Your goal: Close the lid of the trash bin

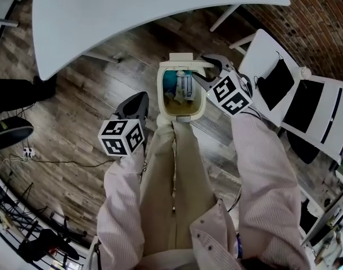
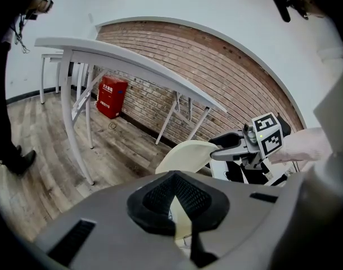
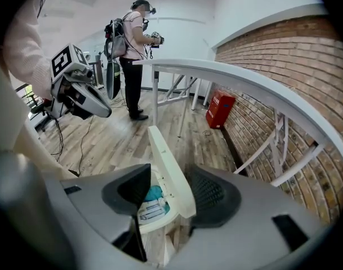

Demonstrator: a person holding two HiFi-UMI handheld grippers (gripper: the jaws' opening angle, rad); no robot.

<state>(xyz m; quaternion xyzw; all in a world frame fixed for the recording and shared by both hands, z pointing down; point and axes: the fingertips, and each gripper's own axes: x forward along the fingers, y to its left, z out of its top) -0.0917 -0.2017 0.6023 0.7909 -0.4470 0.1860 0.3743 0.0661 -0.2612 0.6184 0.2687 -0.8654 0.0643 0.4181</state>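
The cream trash bin [image 1: 198, 103] stands on the wood floor in front of my legs, with rubbish showing inside. Its lid [image 1: 183, 57] is raised at the far side. In the right gripper view the lid [image 3: 166, 162] stands on edge between the two jaws of my right gripper [image 3: 170, 193], which is open; one pad lies close against the lid and a gap shows at the other. My left gripper [image 1: 142, 97] hovers left of the bin, shut and empty. From the left gripper view I see the lid's back [image 2: 185, 153] and the right gripper [image 2: 225, 145] at its top edge.
A white table [image 1: 132, 10] spans the far side above the bin. White folding chairs [image 1: 289, 89] stand at the right by a brick wall [image 3: 289, 77]. A red box [image 3: 219, 108] sits by the wall. Another person [image 3: 132, 55] stands further off. Cables [image 1: 53, 162] lie on the floor at left.
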